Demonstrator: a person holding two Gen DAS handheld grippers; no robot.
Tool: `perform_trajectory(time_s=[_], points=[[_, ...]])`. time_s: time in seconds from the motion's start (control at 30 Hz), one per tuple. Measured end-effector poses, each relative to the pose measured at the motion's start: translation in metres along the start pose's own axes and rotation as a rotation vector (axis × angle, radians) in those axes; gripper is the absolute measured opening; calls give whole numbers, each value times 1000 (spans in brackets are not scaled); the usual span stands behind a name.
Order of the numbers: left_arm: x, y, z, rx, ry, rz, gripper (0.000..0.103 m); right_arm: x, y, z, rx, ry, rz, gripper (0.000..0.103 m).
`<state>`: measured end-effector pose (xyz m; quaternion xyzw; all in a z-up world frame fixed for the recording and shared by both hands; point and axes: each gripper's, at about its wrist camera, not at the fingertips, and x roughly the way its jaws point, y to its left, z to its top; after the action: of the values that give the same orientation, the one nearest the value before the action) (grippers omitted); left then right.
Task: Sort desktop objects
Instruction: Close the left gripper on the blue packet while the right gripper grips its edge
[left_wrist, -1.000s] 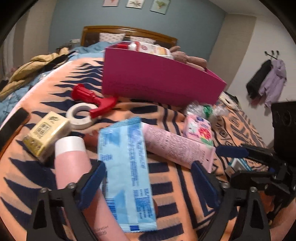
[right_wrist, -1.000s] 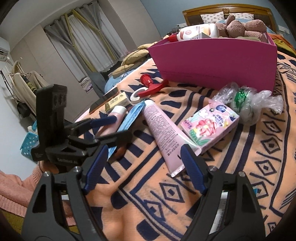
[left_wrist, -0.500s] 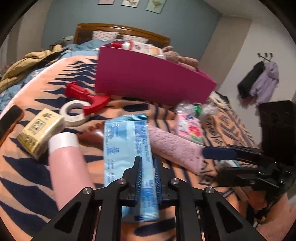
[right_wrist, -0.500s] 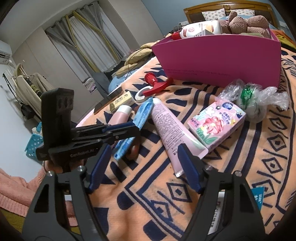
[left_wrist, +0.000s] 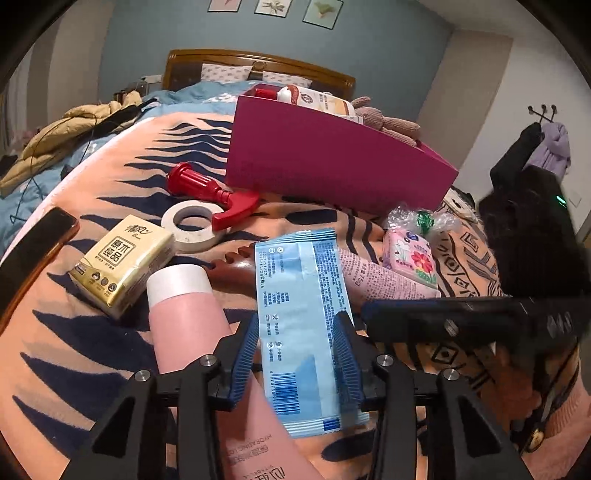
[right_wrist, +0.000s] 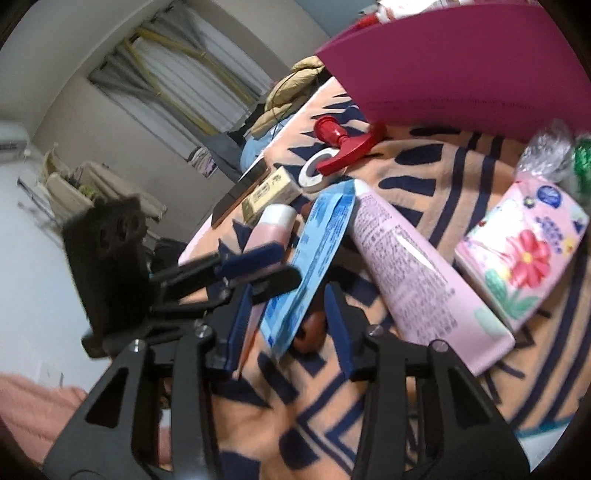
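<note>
Blue flat plastic sachet (left_wrist: 303, 317), at lower centre, now straddled by the left gripper (left_wrist: 295, 354), reopened from its pinch half a second ago; right gripper (right_wrist: 288, 325) narrowed around its end.

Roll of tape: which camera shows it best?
The left wrist view: the roll of tape lies in sharp view with its whole ring visible. In the right wrist view it is small, blurred and partly covered by the red handle.
</note>
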<state>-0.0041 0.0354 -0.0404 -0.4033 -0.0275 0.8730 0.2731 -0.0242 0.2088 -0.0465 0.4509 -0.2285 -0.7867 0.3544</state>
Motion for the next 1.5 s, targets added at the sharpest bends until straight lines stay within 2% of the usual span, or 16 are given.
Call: perform_trajectory(time_s=[0.07,0.17,0.2,0.27,0.63,0.77,0.83,1.03,1.13,1.33,1.5], points=[[0,1,0,5,1,0,44,3,-8,4,53,0,-13,44],[3,-1,1,26,10,0,45,7,-7,8,67,-9,-30,44],[3,-2,1,30,11,-8,47,8,-6,9,68,-10,-32,44],[4,-3,1,36,14,-27,51,11,-5,11,72,-6,-35,38],[3,-2,1,44,22,-48,53,36,-11,23,146,38,-13,5],[0,-1,0,36,15,-47,55,35,-7,24,121,27,-11,5],[-2,0,0,25,9,-49,60,33,-4,23,92,16,-20,4],[2,0,3,-8,17,-90,64,-3,2,16,35,-55,4,3],[10,-4,5,-17,41,-128,64,-25,-3,11,36,-87,6,3],[24,-27,10,44,61,-178,64,-52,-33,1,117,-122,-8,3],[38,-32,12,32,114,-245,63,-57,-37,0,129,-129,-6,3]])
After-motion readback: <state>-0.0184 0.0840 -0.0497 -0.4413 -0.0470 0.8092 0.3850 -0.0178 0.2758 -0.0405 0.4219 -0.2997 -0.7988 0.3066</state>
